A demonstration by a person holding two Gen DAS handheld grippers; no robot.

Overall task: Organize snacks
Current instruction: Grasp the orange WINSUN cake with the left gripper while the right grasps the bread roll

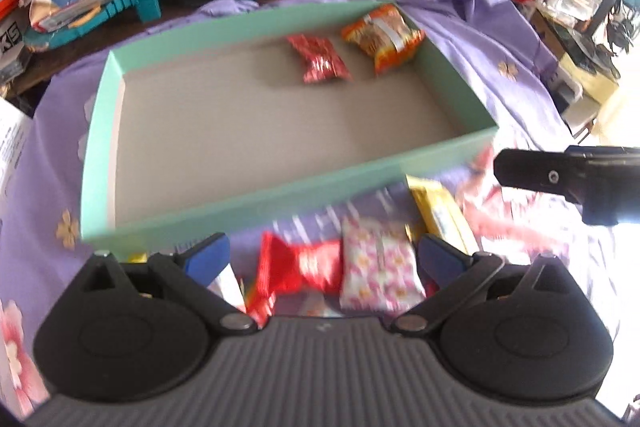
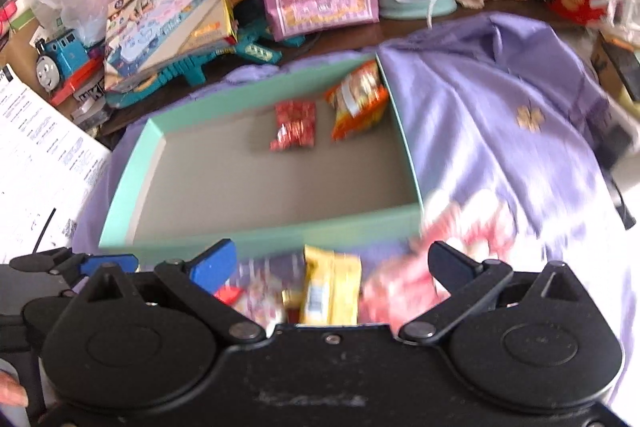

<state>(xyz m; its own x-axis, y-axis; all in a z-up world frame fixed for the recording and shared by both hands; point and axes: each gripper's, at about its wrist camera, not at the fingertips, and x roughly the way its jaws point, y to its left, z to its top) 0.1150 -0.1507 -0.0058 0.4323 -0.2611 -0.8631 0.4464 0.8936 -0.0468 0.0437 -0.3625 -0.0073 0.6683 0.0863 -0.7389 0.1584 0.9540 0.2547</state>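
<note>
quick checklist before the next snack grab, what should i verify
1. Left tool open, holding nothing: ok.
2. Right tool open, holding nothing: ok.
3. Free floor space in the green box: ok, only the red packet and orange packet lie at its far end.
4. Snack between the left fingers: ok, red snack and pink-patterned packet.
5. Yellow packet between the right fingers: ok.
6. Pictures sharp enough to aim: not ok, near snacks blurred.

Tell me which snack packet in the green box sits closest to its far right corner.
The orange packet, tucked into the far right corner of the green box. The red foil packet lies to its left, out on the box floor, away from the walls.
</note>
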